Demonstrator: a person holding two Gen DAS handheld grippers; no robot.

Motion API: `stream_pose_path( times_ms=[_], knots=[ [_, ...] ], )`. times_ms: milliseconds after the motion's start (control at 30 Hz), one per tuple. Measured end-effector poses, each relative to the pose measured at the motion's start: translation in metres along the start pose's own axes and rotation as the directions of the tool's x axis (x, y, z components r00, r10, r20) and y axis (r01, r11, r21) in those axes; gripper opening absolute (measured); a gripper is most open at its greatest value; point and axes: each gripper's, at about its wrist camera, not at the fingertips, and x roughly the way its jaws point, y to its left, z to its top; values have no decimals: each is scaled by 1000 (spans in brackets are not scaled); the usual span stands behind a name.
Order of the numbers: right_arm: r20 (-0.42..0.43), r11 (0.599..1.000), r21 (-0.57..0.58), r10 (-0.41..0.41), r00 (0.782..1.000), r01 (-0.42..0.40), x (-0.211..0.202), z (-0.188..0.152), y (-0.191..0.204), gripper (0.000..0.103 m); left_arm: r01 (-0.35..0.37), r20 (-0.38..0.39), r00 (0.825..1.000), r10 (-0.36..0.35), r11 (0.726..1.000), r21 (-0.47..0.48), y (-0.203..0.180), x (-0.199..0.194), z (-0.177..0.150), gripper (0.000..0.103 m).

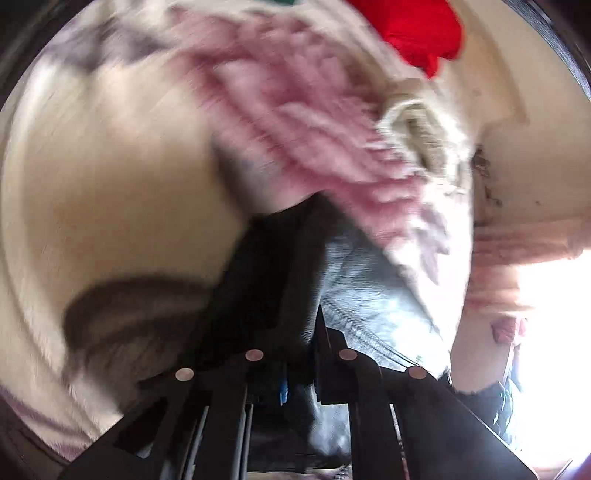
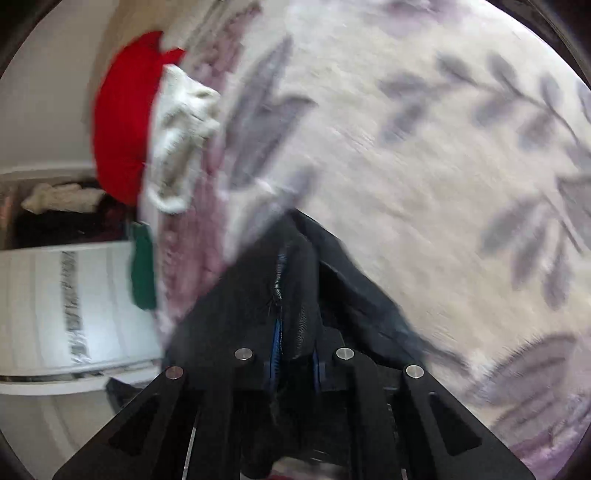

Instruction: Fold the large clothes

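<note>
A black garment with a zipper hangs from both grippers above the bed. My right gripper (image 2: 295, 354) is shut on the black garment (image 2: 295, 288) next to its zipper. My left gripper (image 1: 301, 354) is shut on another part of the black garment (image 1: 269, 266); a light grey lining or denim-like cloth (image 1: 365, 295) shows beside it. Both views are blurred by motion. The fingertips are hidden under the cloth.
A cream blanket with grey leaf print (image 2: 424, 155) covers the bed. On it lie a pink fuzzy cloth (image 1: 295, 110), a red garment (image 1: 417, 26), a white knit (image 2: 181, 140) and a green item (image 2: 142, 273). A white drawer unit (image 2: 74, 306) stands at the left.
</note>
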Motion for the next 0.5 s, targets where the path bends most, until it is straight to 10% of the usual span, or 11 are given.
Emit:
stream_pose_path(
  times_ms=[333, 433, 500],
  knots=[
    [-113, 988, 27, -149, 982, 153, 53, 1, -35, 17, -96, -73, 992, 101, 993, 73, 11, 20, 5, 20],
    [-145, 972, 5, -230, 962, 233, 31, 2, -23, 52, -136, -36, 989, 144, 977, 163, -11, -18, 2, 23],
    [-93, 957, -74, -288, 953, 282, 4, -2, -5, 52, -182, -15, 982, 191, 956, 232, -28, -36, -1, 62]
  ],
)
